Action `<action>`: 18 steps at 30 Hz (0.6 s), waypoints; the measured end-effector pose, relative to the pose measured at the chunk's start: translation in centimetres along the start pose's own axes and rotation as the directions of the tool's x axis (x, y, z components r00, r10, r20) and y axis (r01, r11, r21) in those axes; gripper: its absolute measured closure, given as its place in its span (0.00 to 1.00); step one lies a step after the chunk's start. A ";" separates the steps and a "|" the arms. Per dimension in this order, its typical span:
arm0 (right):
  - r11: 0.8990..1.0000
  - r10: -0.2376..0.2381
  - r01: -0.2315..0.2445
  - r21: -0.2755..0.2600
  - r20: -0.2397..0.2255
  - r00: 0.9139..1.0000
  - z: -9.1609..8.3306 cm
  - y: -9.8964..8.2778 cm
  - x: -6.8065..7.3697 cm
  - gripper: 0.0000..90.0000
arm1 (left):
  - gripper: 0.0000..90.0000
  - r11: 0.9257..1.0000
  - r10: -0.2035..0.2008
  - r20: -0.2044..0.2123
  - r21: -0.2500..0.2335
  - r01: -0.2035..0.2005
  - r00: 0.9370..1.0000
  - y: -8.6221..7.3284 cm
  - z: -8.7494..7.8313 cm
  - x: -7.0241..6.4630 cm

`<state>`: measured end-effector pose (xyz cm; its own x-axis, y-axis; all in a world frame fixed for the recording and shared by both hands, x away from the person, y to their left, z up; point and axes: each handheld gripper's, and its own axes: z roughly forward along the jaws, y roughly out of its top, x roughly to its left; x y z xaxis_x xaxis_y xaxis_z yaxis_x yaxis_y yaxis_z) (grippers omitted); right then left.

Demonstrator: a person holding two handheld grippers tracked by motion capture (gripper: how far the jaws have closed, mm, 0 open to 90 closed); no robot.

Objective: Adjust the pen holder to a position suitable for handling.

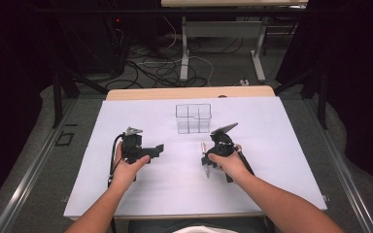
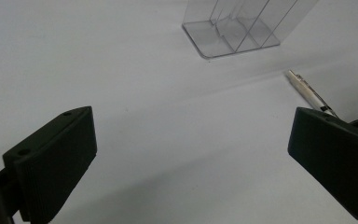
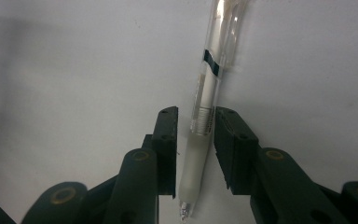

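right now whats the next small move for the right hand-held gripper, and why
Probably close the right hand-held gripper the last bit onto the pen, then lift. The pen lies on the white table between its jaws; the right jaw looks against the barrel, but a slim gap shows at the left one. The clear divided box stands just beyond, a likely place for it.

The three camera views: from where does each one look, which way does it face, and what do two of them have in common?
High view: sits above the person's side, facing forward and down on the white table; both forearms, left gripper and right gripper show.
Left gripper view: rides the left gripper, looking along its wide-apart jaws at the clear organizer.
Right gripper view: rides the right gripper, looking down at the pen between its jaws, a gap remaining.
Shared: both gripper views show the pen.
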<state>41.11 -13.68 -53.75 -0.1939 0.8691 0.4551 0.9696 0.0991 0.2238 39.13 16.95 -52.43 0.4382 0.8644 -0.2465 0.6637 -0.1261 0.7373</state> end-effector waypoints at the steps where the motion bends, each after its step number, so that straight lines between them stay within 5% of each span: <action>1: 1.000 0.008 -0.008 0.003 -0.003 1.000 0.0 0.0 0.0 0.78 | 0.01 1.000 0.001 0.000 0.000 -0.001 1.000 0.0 0.0 0.0; 18: 1.000 0.027 -0.027 0.000 0.008 1.000 0.1 0.0 -0.4 0.88 | 0.01 1.000 0.001 -0.004 0.003 -0.001 1.000 0.0 0.1 0.0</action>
<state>41.17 -13.94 -54.01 -0.1663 0.8754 0.4538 0.9745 0.0757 0.2111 39.15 16.92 -52.47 0.4367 0.8661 -0.2430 0.6650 -0.1290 0.7356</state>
